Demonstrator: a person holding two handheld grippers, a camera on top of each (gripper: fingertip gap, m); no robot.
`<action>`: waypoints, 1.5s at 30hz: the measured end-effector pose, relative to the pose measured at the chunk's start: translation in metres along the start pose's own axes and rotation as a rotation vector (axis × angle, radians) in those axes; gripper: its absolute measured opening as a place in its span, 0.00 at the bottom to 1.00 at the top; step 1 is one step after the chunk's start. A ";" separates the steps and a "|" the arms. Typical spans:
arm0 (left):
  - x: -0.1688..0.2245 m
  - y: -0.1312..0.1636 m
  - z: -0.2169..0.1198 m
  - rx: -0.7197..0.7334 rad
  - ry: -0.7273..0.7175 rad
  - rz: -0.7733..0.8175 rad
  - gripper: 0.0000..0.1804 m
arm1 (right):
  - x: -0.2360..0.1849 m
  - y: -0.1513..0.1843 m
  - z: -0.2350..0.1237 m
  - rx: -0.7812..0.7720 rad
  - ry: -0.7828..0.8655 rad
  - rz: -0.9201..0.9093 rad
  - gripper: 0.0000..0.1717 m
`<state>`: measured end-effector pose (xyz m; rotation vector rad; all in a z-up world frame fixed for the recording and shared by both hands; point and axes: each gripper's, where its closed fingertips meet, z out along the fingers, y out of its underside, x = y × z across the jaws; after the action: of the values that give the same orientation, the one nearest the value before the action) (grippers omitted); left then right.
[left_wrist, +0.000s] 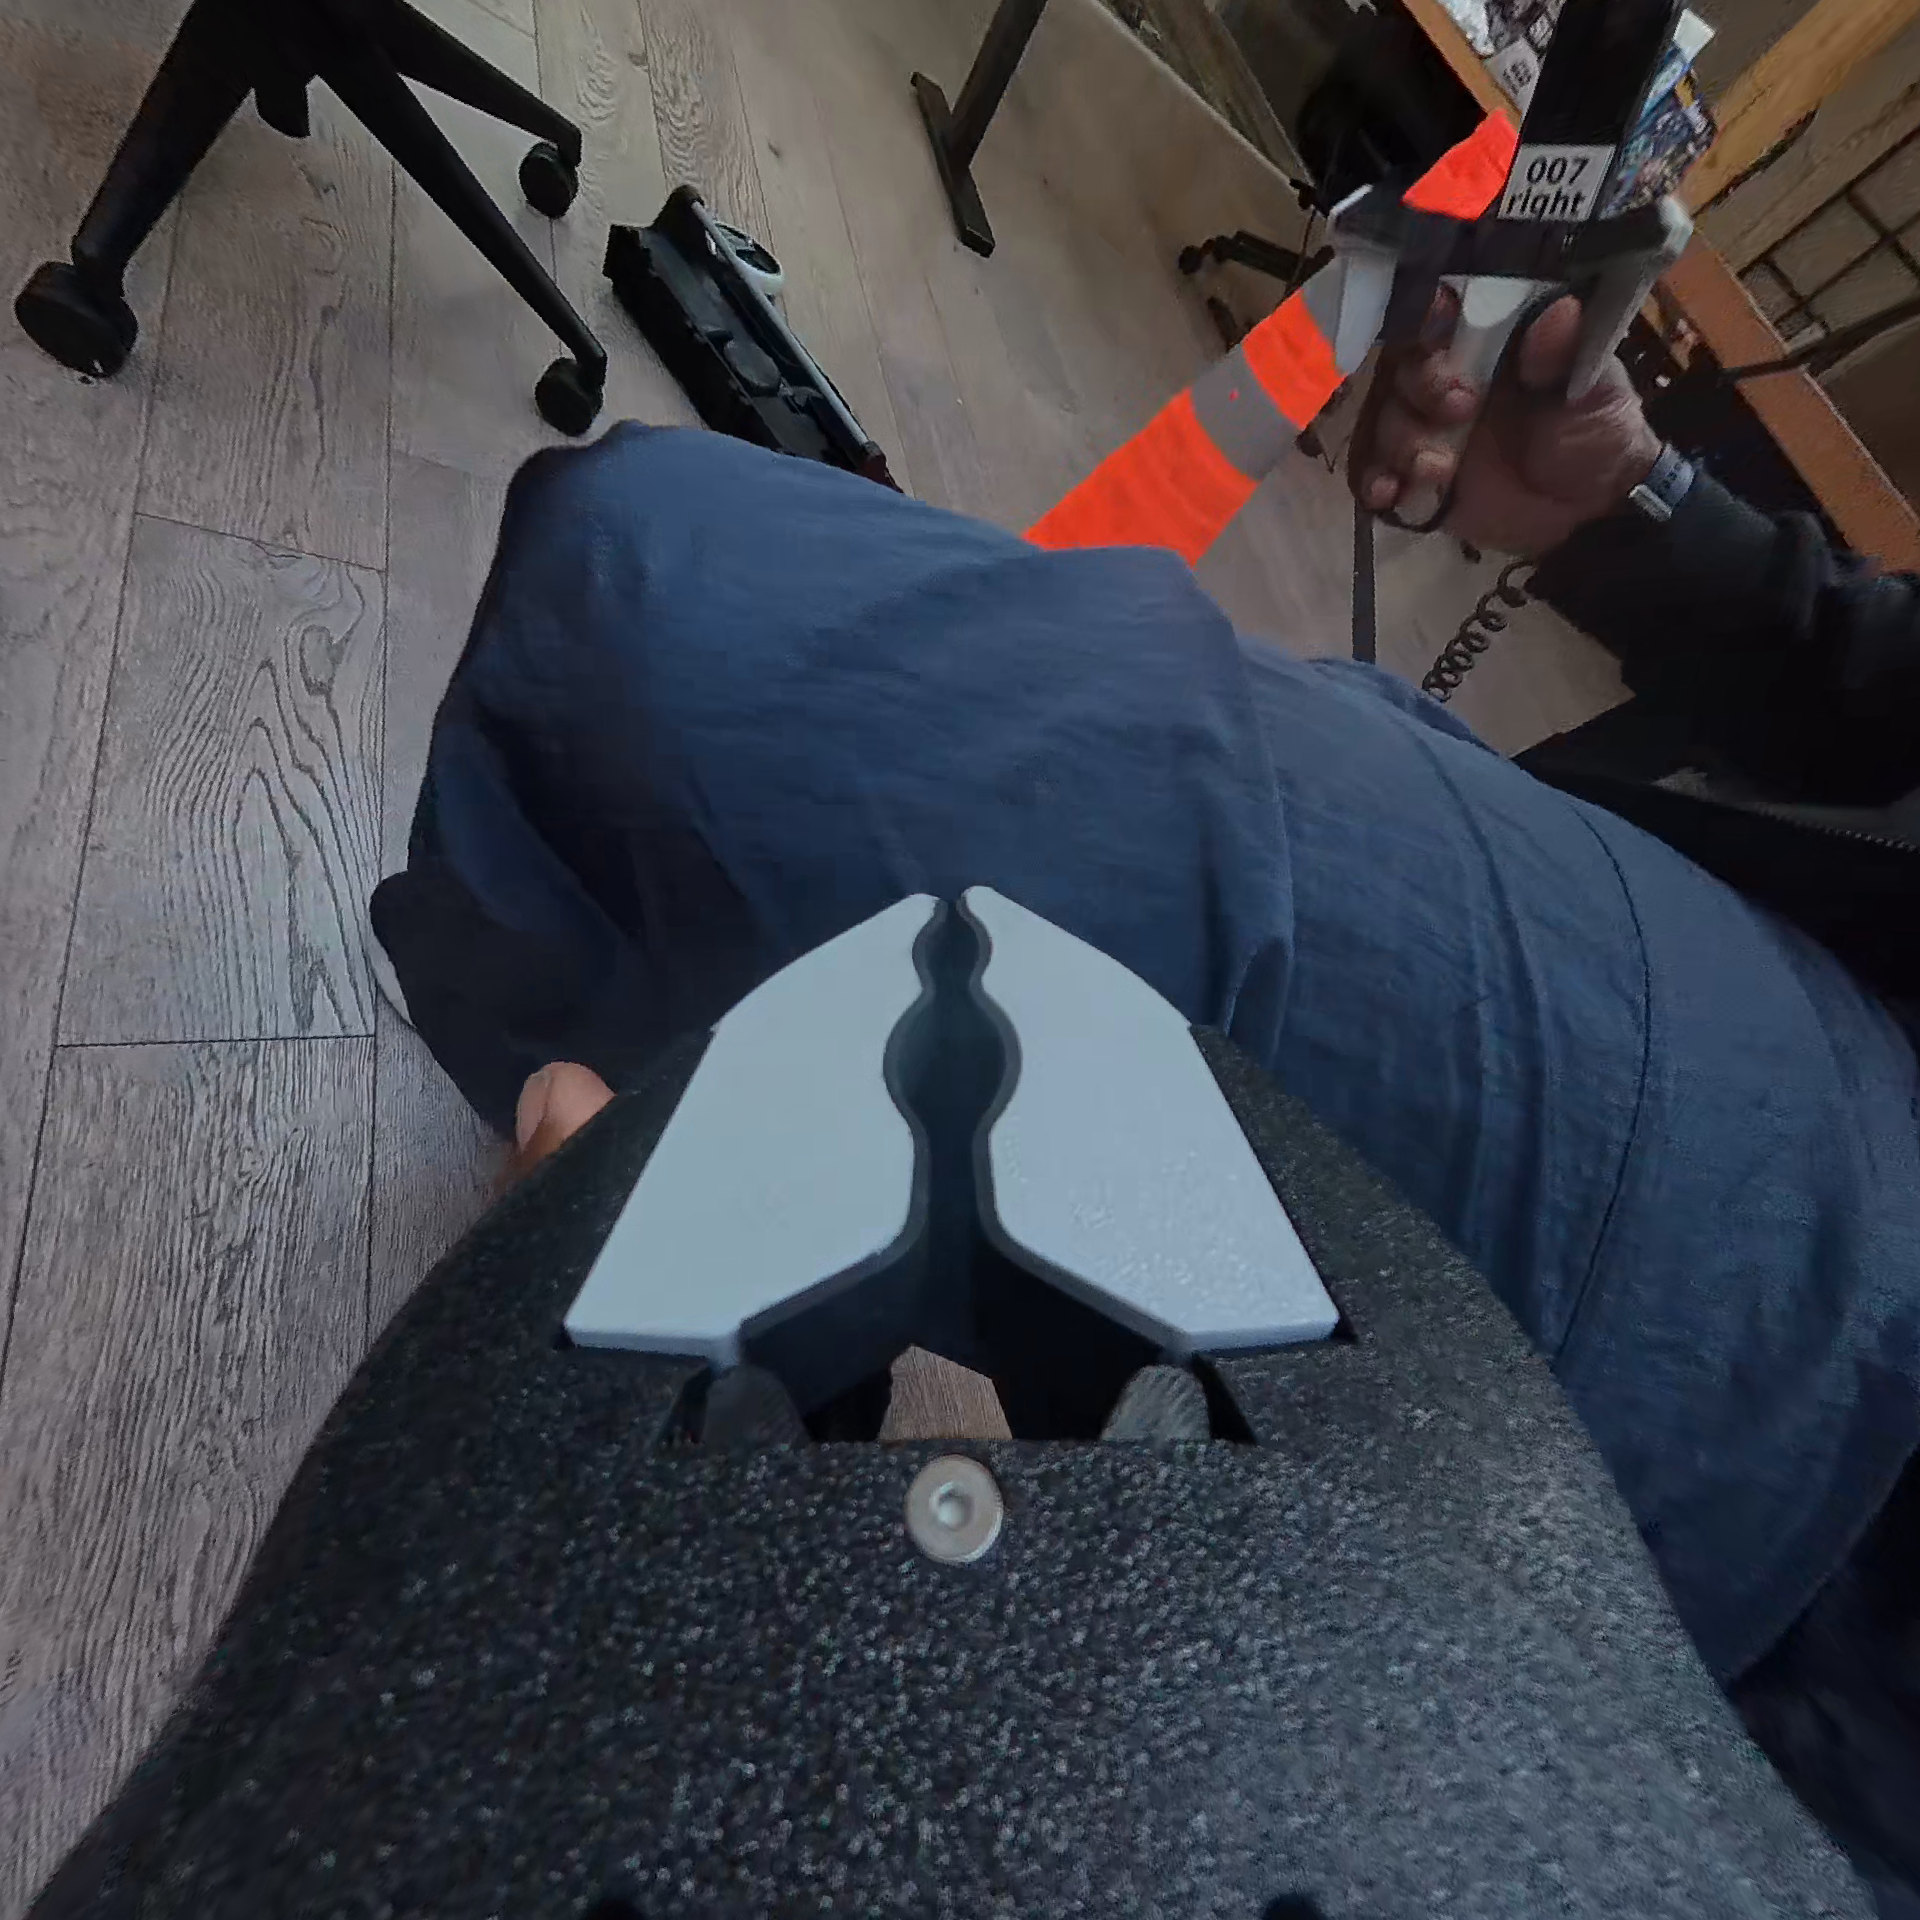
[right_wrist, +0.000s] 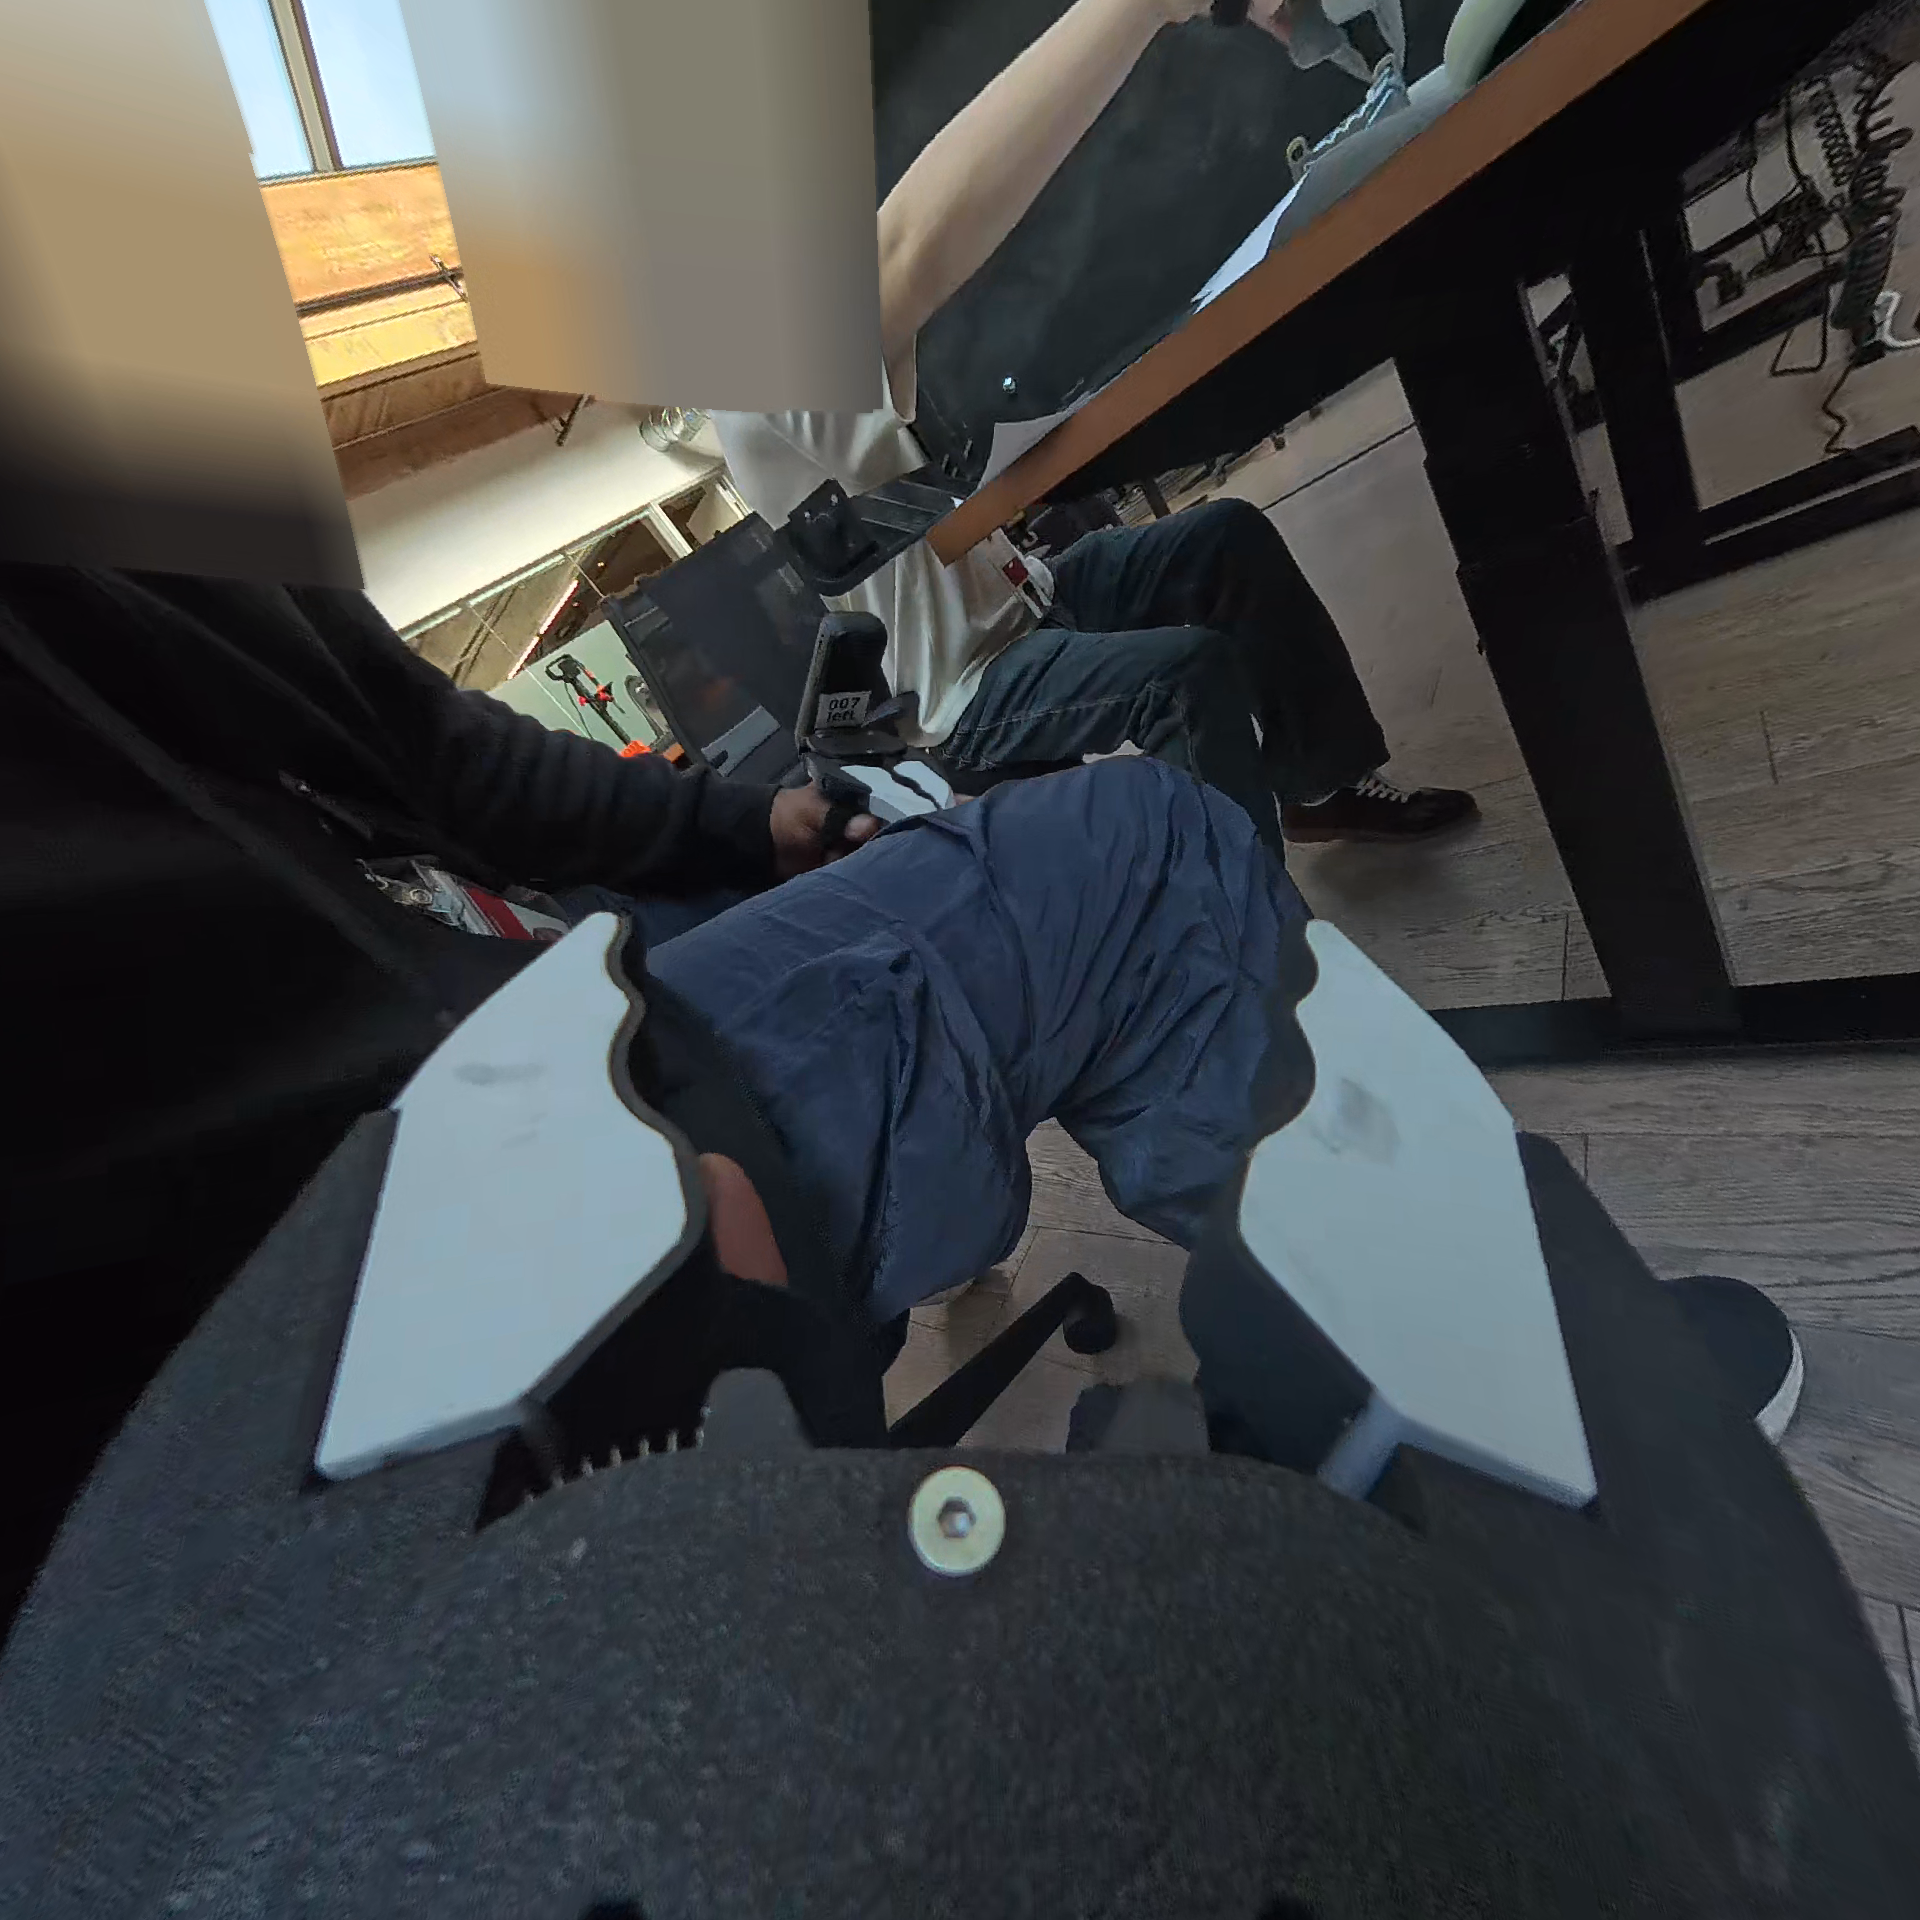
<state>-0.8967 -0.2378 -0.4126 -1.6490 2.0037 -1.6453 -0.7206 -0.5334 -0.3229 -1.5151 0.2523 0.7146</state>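
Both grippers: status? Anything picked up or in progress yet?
Done: nothing shows as handled. In hand: nothing. The left gripper is shut with nothing between its fingers, resting over the person's lap in dark blue trousers. The right gripper is wide open in the air, trouser leg behind it, no pad touching anything. Left: no work object is near either gripper.

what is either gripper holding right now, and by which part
Nothing. The left gripper is shut with nothing between its fingers, above the person's blue trouser leg. The right gripper is wide open, gripping nothing.
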 end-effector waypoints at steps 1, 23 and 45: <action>0.000 -0.004 0.001 0.010 0.002 -0.006 0.00 | 0.002 0.004 0.000 -0.005 -0.007 0.000 0.64; 0.014 0.012 0.004 0.062 0.039 -0.033 0.00 | 0.165 0.401 0.018 0.052 0.313 0.614 0.07; 0.159 -0.079 0.152 -0.090 0.192 0.285 0.00 | -0.050 -0.019 0.108 0.843 -0.273 -0.160 0.62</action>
<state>-0.8175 -0.4435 -0.3348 -1.1955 2.3052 -1.6835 -0.7783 -0.4413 -0.2710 -0.6200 0.1861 0.5698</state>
